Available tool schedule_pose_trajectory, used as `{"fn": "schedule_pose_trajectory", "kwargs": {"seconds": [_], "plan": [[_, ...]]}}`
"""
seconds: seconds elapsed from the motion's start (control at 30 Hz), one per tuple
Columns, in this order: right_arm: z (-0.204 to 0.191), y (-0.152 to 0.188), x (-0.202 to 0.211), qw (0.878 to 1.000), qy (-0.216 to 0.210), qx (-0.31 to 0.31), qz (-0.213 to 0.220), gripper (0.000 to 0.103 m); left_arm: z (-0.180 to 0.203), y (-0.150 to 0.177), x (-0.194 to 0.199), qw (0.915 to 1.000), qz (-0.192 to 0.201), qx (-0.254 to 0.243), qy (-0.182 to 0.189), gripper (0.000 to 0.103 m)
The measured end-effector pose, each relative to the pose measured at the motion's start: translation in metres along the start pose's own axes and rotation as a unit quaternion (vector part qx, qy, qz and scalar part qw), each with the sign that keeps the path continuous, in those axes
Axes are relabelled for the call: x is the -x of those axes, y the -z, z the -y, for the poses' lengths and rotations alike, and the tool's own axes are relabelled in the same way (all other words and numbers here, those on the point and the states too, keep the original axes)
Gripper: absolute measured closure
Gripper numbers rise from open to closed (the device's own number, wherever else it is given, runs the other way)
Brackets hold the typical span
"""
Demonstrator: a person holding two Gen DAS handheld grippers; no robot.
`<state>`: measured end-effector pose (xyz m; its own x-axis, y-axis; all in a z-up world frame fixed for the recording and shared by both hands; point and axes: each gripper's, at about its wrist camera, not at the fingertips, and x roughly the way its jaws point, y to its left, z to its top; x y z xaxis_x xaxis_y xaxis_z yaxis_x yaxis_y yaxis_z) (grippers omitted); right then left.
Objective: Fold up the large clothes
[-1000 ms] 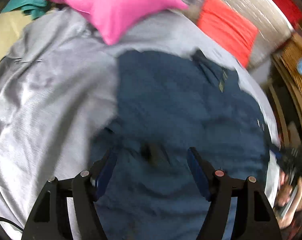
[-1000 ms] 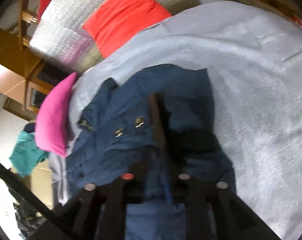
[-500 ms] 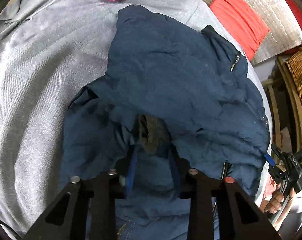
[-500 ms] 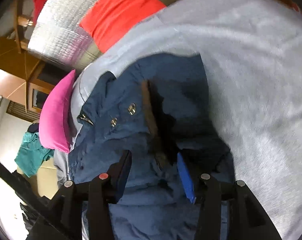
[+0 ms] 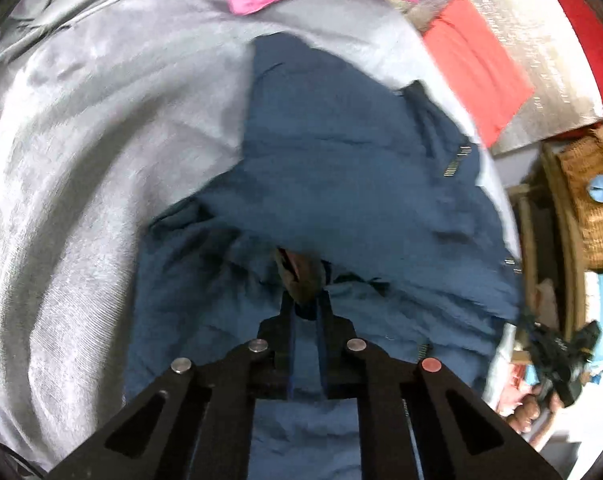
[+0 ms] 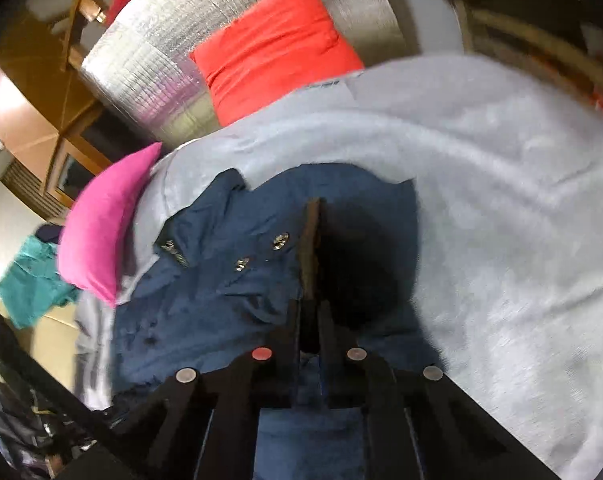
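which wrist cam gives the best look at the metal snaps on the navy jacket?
Right wrist. Two shiny snaps sit clear on the navy jacket, left of its brown trim. Left wrist shows the same jacket with only a zipper and blurred specks at its right edge; no snaps can be made out.

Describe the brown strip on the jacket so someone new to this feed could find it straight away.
Start at the grey bedsheet and find the dark blue jacket lying on it, below the pink pillow. The brown strip runs along the jacket's folded edge, straight up from the right claw, which is shut on it. It is the only brown thing on the blue cloth, right of the metal snaps.
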<state>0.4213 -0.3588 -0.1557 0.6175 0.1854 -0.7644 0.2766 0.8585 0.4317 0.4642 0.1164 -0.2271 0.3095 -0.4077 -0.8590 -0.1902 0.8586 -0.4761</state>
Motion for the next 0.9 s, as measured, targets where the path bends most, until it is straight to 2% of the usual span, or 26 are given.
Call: {"fn": "schedule_pose_trajectory", "kwargs": {"seconds": [0.07,0.17,0.23,0.3,0.33,0.37,0.43,0.47,0.53,0.6,0.67,0.73,0.8,0.9], "plan": [[0.005,0.007,-0.024,0.999,0.035,0.002,-0.027,0.095,-0.004,0.002,0.004,0.9997,0.007,0.020,0.013,0.094],[0.008,0.006,-0.026,0.999,0.032,-0.014,-0.026,0.095,0.005,0.002,0.026,0.9986,0.045,0.000,0.027,0.093],[0.005,0.003,-0.012,1.000,0.028,-0.008,-0.009,0.095,0.004,-0.001,0.017,0.9994,0.033,-0.004,0.008,0.093],[0.001,0.002,-0.010,0.998,0.053,0.015,-0.001,0.095,-0.002,-0.001,-0.004,0.9999,-0.004,0.000,-0.015,0.091],[0.001,0.004,-0.024,0.997,0.073,0.031,-0.021,0.094,-0.005,0.000,-0.013,0.9997,-0.014,0.004,-0.020,0.090],[-0.001,0.006,-0.037,0.994,0.085,0.049,-0.043,0.093,-0.006,0.001,-0.013,0.9998,-0.009,0.011,-0.017,0.090],[-0.008,0.010,-0.041,0.993,0.095,0.066,-0.040,0.091,-0.001,0.002,-0.009,0.9997,-0.005,0.006,-0.025,0.088],[-0.010,0.009,-0.036,0.992,0.096,0.073,-0.035,0.088,0.003,0.003,-0.007,0.9994,-0.004,-0.003,-0.036,0.083],[-0.011,0.005,-0.023,0.994,0.080,0.067,-0.023,0.073,0.008,0.005,-0.003,0.9983,0.007,-0.017,-0.056,0.073],[-0.002,0.005,-0.006,0.998,0.053,0.036,-0.006,0.022,0.012,0.009,0.003,0.9965,0.016,-0.024,-0.078,0.064],[0.008,0.009,0.013,1.000,0.025,0.011,0.012,0.021,0.014,0.017,0.015,0.9942,0.030,-0.026,-0.100,0.064],[0.012,0.016,0.028,1.000,0.015,0.006,0.020,0.021,0.010,0.031,0.038,0.9913,0.065,-0.029,-0.111,0.064],[0.017,0.029,0.046,1.000,0.007,-0.001,0.030,0.021,0.000,0.048,0.060,0.9870,0.100,-0.040,-0.119,0.059],[0.020,0.055,0.079,0.998,-0.011,-0.006,0.056,0.021,-0.003,0.087,0.099,0.9745,0.169,-0.073,-0.129,0.054]]}}
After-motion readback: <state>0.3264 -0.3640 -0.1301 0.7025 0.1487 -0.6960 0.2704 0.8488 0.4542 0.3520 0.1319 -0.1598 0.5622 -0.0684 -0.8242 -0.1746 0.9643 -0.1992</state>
